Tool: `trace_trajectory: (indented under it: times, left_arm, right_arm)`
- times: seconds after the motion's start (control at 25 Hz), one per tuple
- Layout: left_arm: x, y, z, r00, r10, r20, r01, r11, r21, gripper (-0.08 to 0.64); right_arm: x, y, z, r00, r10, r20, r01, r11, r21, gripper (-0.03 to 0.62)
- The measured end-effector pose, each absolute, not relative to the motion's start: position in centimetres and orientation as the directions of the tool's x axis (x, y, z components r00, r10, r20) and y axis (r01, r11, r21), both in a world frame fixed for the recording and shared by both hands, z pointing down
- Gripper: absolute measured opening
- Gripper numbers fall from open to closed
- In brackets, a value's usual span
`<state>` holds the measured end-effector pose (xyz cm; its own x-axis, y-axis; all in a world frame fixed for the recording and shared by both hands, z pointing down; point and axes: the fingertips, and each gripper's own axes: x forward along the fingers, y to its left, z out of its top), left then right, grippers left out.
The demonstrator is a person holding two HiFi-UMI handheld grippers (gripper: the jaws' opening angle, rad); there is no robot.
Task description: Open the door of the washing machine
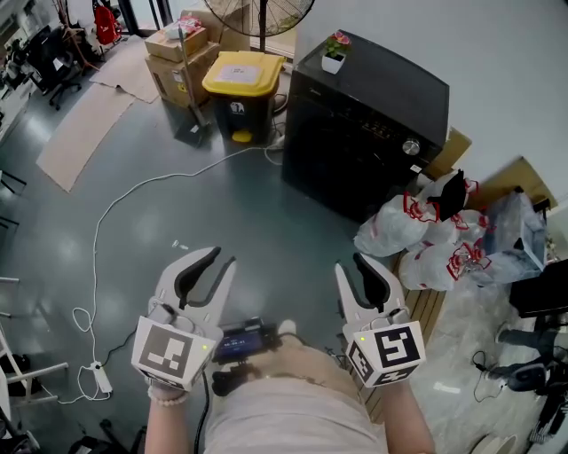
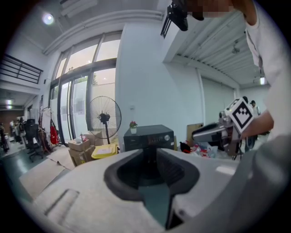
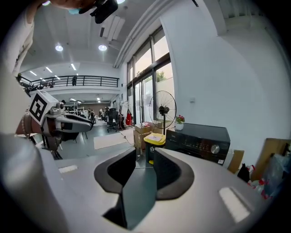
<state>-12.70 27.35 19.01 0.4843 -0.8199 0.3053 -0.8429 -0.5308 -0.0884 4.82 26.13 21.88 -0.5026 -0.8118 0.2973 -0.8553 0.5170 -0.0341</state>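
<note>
Grey floor (image 1: 133, 186) fills the head view. At its far left lies a flat sheet of cardboard (image 1: 80, 133), and a white cable (image 1: 115, 208) snakes from the lower left edge up towards the middle. Further right stand stacked cardboard boxes (image 1: 177, 53), then a dark bin with a yellow lid (image 1: 241, 75), with a floor fan (image 1: 266, 13) behind it.

Right of the bin, against the white wall, stands the black washing machine (image 1: 364, 133). It has a small potted plant (image 1: 335, 50) on its top and a silver knob (image 1: 411, 147) on the control strip. Its dark front faces the person and looks flush and closed. White plastic bags with red print (image 1: 417, 230) are heaped on the floor just beside its right corner.

Near the bottom edge, the left gripper (image 1: 211, 259) is held low over the floor, aimed towards the machine but well apart from it. Its jaws stand partly apart with nothing between them; only floor and the distant machine show through the gap. The right gripper (image 1: 351, 264) is held alongside it, also well short of the machine. Its jaws are likewise partly spread and grip nothing.
</note>
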Motion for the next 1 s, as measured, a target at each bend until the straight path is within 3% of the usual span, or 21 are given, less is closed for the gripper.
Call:
trace_trajectory:
  times: [1.0]
  left_arm:
    - [-10.1, 26.2, 19.0, 0.472, -0.848, 0.242, -0.857, -0.505, -0.099, 0.083]
  right_arm:
    - [8.1, 24.7, 23.3, -0.525, -0.799, 0.292, -0.837, 0.547, -0.008, 0.107]
